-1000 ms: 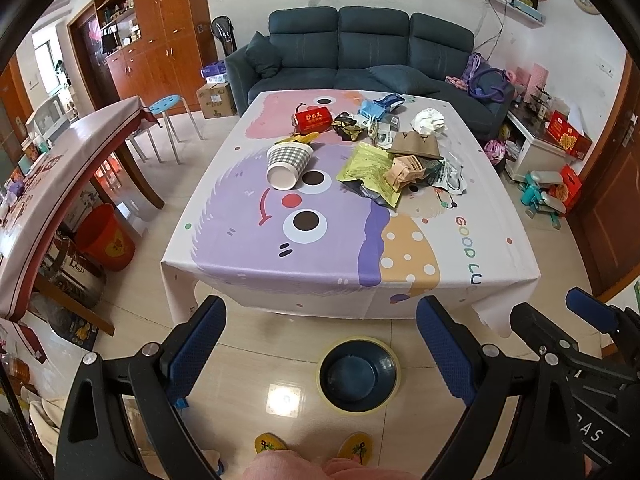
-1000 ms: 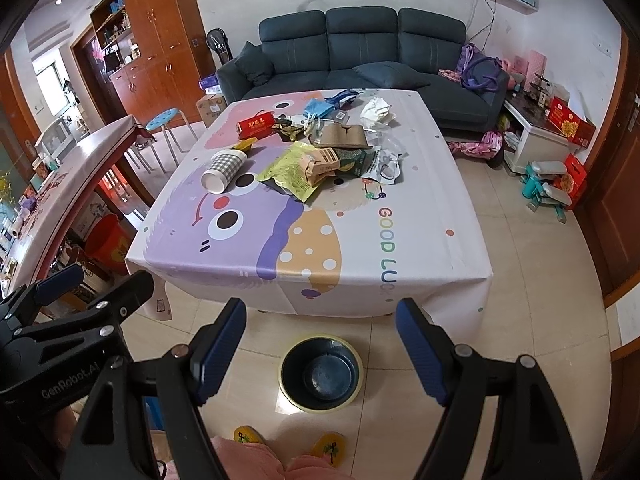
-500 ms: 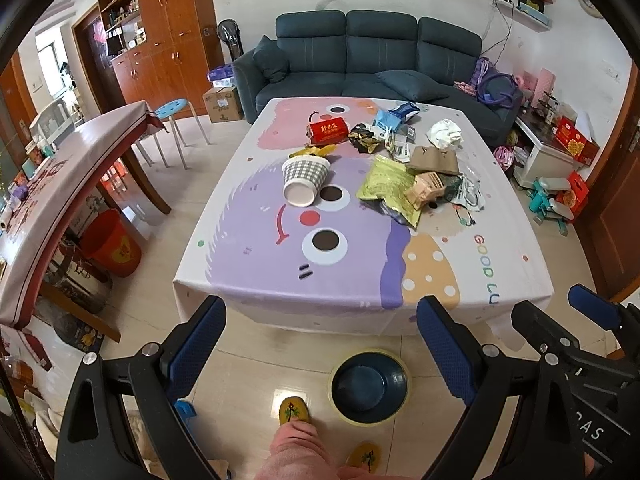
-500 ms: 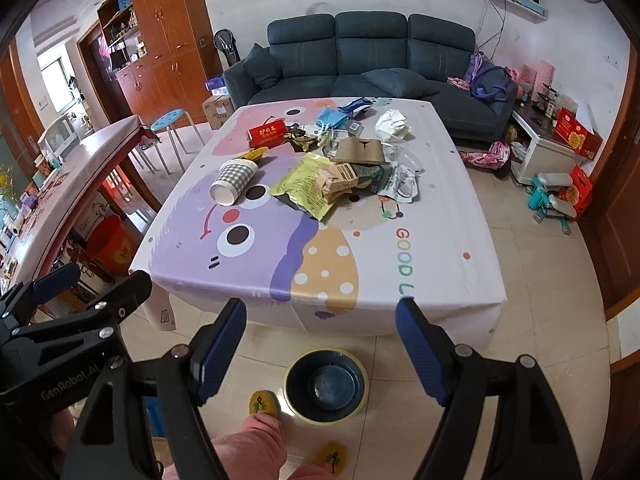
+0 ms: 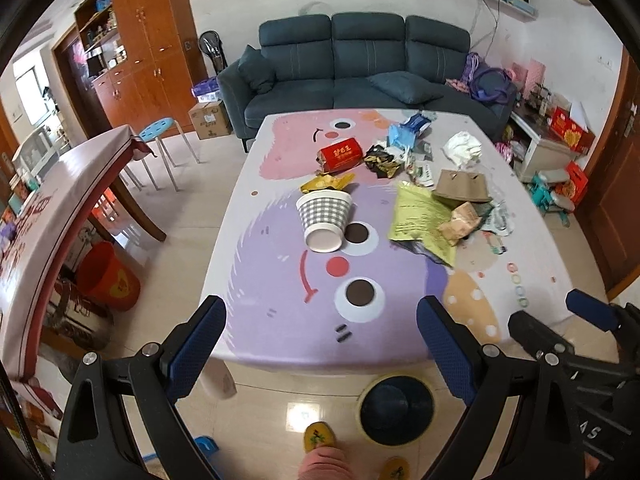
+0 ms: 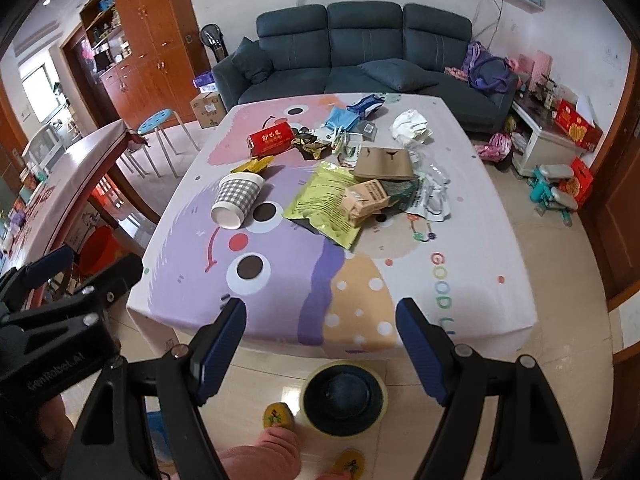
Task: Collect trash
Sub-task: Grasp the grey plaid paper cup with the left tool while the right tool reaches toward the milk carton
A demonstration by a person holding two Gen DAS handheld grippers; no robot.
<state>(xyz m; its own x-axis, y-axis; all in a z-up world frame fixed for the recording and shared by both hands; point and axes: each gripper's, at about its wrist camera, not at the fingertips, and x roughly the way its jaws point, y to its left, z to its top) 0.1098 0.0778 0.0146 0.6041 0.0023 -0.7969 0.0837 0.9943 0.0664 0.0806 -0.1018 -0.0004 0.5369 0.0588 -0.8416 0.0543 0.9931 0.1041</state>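
Room: living room, blue sofa (image 5: 360, 60) behind a low table (image 5: 280, 312) with a cartoon cloth.
Trash: heaped on the table's far half; checked paper cup (image 5: 325, 216) on its side, red box (image 5: 340, 155), green pouch (image 5: 424, 220), white wad (image 5: 462, 148).
Floor: dark bowl (image 5: 394, 408) at the near edge.
Left gripper (image 5: 320, 336): jaws wide apart, holding nothing.
Right gripper (image 6: 320, 336): jaws wide apart, holding nothing.

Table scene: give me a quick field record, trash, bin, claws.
surface: table with cartoon cloth
trash: checked paper cup on its side; red box; yellow-green pouch; brown paper bag; crumpled white paper
bin: dark round bin on floor at table's near edge
left claw: open, empty
right claw: open, empty
trash collected: none visible yet
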